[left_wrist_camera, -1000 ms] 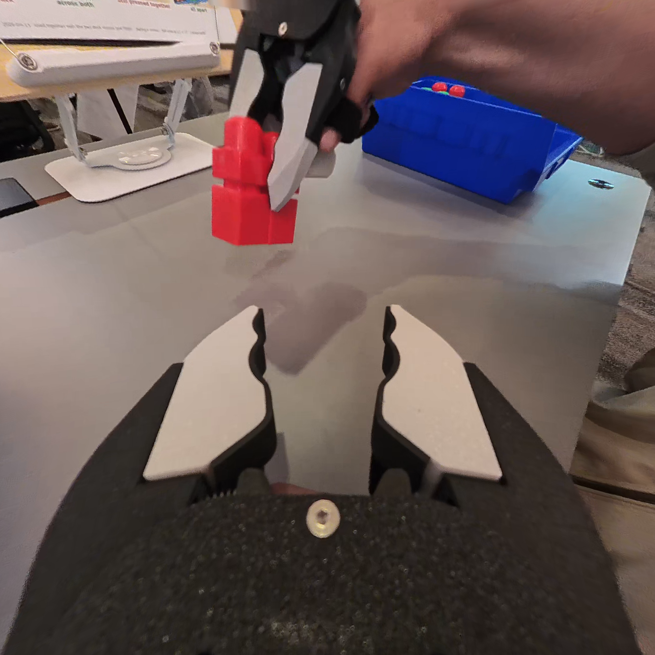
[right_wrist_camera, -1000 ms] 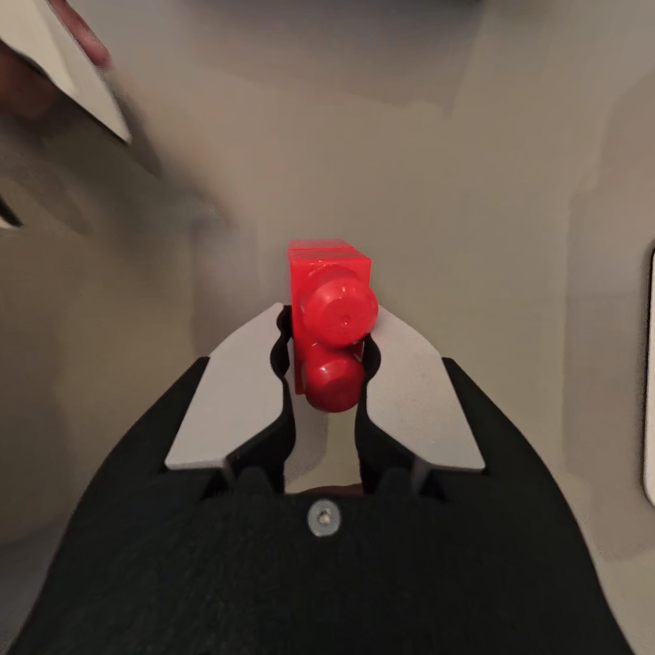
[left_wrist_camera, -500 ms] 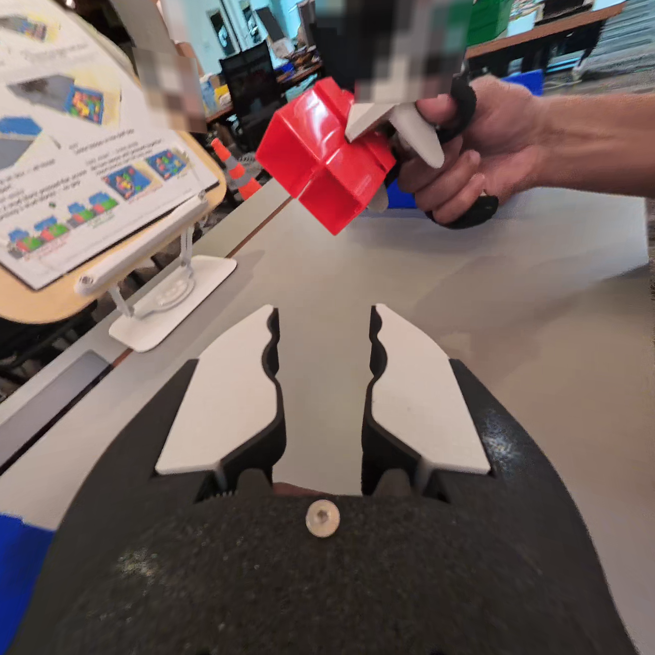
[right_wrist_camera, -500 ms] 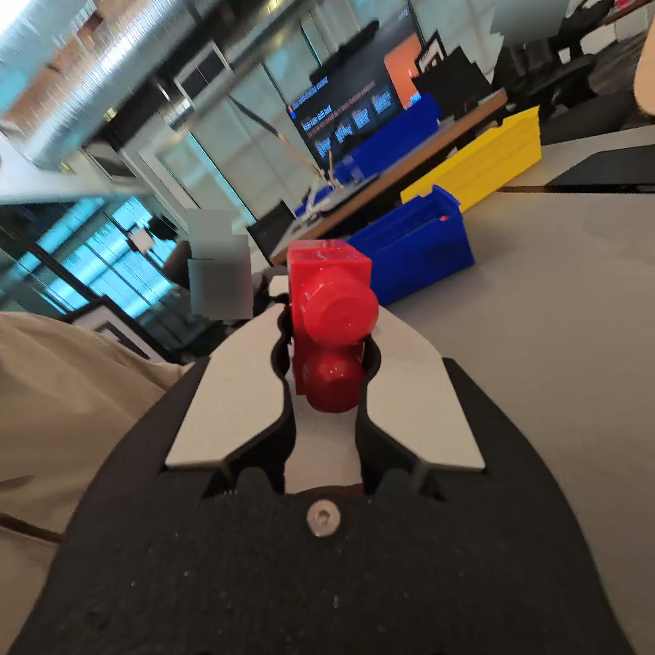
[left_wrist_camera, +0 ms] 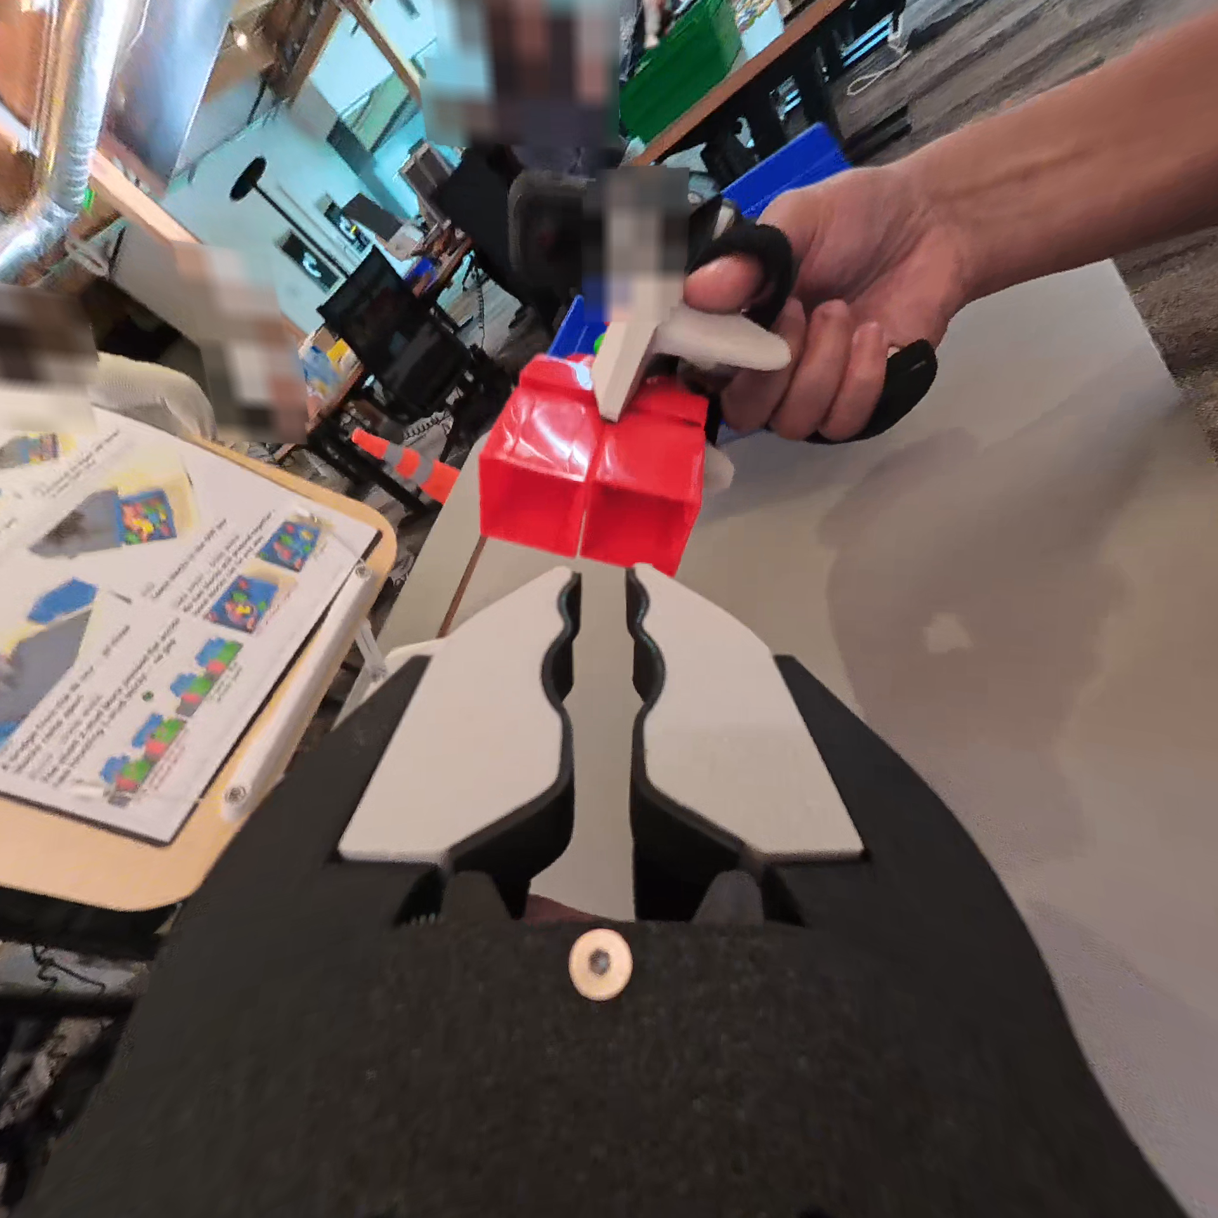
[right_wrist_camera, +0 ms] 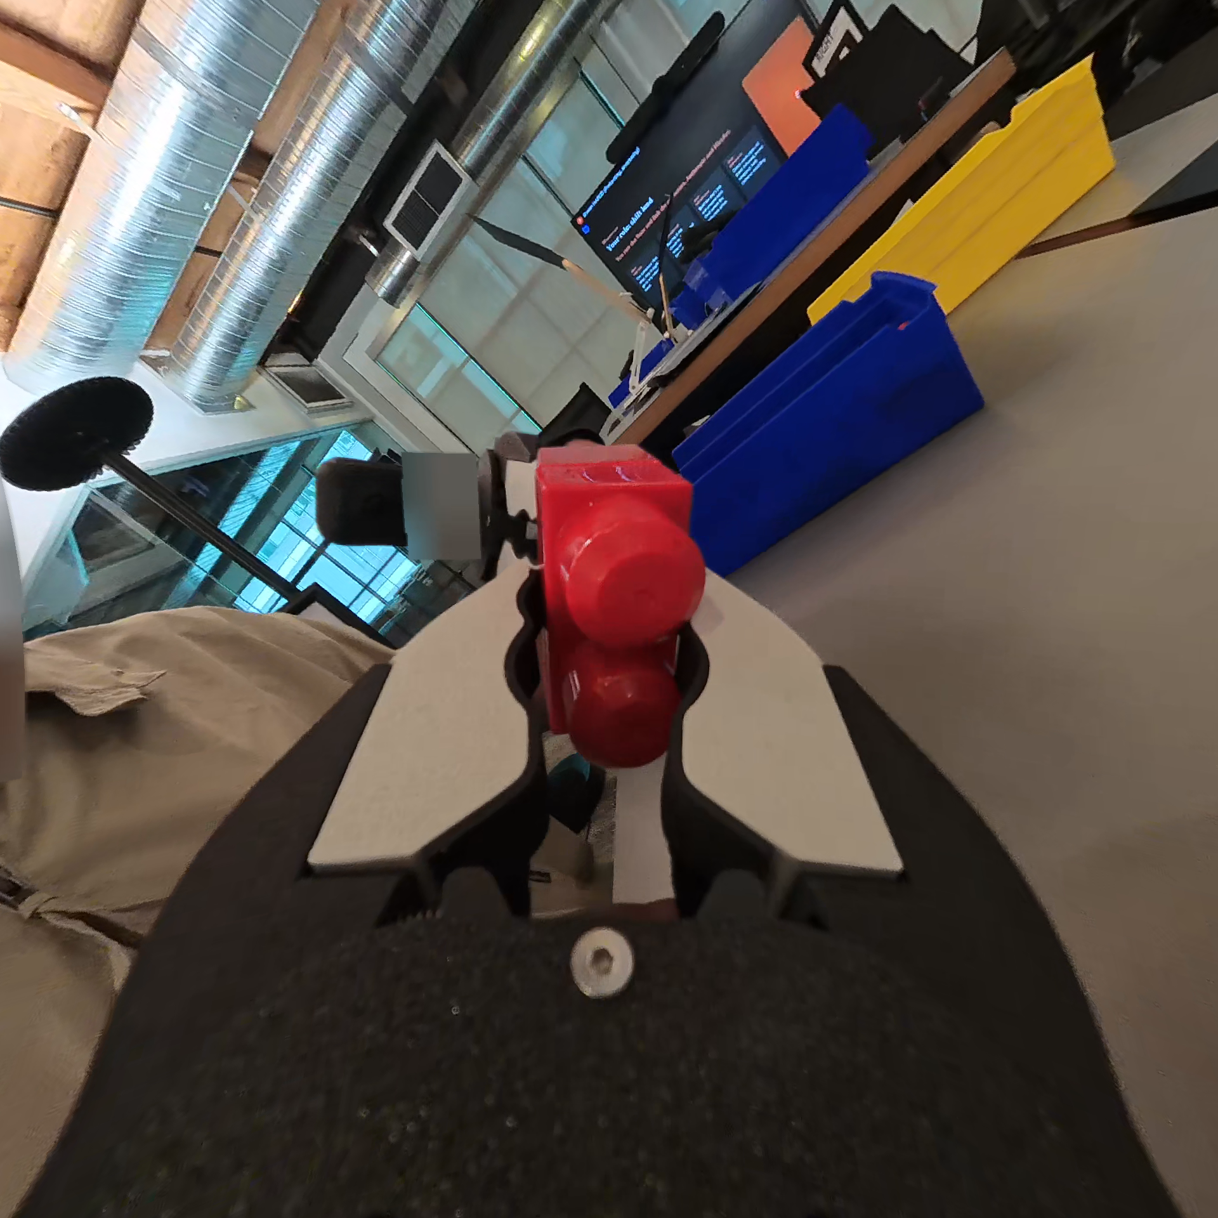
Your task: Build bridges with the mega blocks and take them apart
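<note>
- The right gripper (right_wrist_camera: 609,619) is clamping a red mega block (right_wrist_camera: 613,527), its grey fingers (right_wrist_camera: 441,712) pressing on the block's two sides.
- In the right wrist view, the block's two round studs are facing the camera, one above the other between the fingertips.
- In the left wrist view, the same red mega block (left_wrist_camera: 586,488) is hanging in the air above the grey table (left_wrist_camera: 988,626), its two hollow undersides turned toward the camera.
- A person's hand (left_wrist_camera: 850,310) is gripping the right gripper's black handle loops there, reaching in from the right with a bare forearm.
- The left gripper (left_wrist_camera: 603,586) is holding nothing; its jaws are standing narrowly apart, with the table showing through the slot between them.
- The left gripper's tips are sitting just below the red block, close to it but not touching.
- An instruction sheet (left_wrist_camera: 145,593) with coloured pictures is resting on a tilted wooden board at the left edge of the table.
- A blue bin (right_wrist_camera: 837,422) is sitting on the table beyond the block, and a yellow bin (right_wrist_camera: 988,191) is lying farther back.
- An orange traffic cone (left_wrist_camera: 408,461) is lying on its side beyond the table's edge.
</note>
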### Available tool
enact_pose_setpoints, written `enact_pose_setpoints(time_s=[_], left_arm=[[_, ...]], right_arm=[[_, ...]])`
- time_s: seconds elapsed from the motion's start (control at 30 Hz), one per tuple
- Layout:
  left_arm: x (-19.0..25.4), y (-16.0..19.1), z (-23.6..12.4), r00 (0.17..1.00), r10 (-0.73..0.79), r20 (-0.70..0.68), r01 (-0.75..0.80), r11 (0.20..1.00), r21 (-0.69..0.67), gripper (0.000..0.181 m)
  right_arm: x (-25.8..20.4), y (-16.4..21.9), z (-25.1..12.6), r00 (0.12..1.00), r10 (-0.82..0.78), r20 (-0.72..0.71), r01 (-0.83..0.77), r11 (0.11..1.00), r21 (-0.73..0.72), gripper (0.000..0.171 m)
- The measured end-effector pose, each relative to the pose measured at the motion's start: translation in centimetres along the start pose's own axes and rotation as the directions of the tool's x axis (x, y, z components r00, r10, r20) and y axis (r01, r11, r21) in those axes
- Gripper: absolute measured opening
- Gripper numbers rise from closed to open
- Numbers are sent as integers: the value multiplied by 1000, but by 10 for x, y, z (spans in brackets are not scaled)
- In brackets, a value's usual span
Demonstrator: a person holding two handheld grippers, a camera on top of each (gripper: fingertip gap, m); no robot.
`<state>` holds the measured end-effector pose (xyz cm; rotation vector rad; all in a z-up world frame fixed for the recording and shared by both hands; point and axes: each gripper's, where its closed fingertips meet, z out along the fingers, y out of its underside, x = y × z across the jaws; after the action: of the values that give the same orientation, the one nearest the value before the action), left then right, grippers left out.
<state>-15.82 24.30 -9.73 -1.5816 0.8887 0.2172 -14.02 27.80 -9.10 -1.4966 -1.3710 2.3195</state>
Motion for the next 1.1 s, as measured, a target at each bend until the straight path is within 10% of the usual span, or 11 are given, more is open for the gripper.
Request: enact_pose_setpoints(time_s=[1.1], left_arm=[[13, 0, 27, 978, 167, -122, -160, 985, 63, 2]], right_arm=[[5, 21, 2, 996, 85, 31, -81, 990, -117, 38]])
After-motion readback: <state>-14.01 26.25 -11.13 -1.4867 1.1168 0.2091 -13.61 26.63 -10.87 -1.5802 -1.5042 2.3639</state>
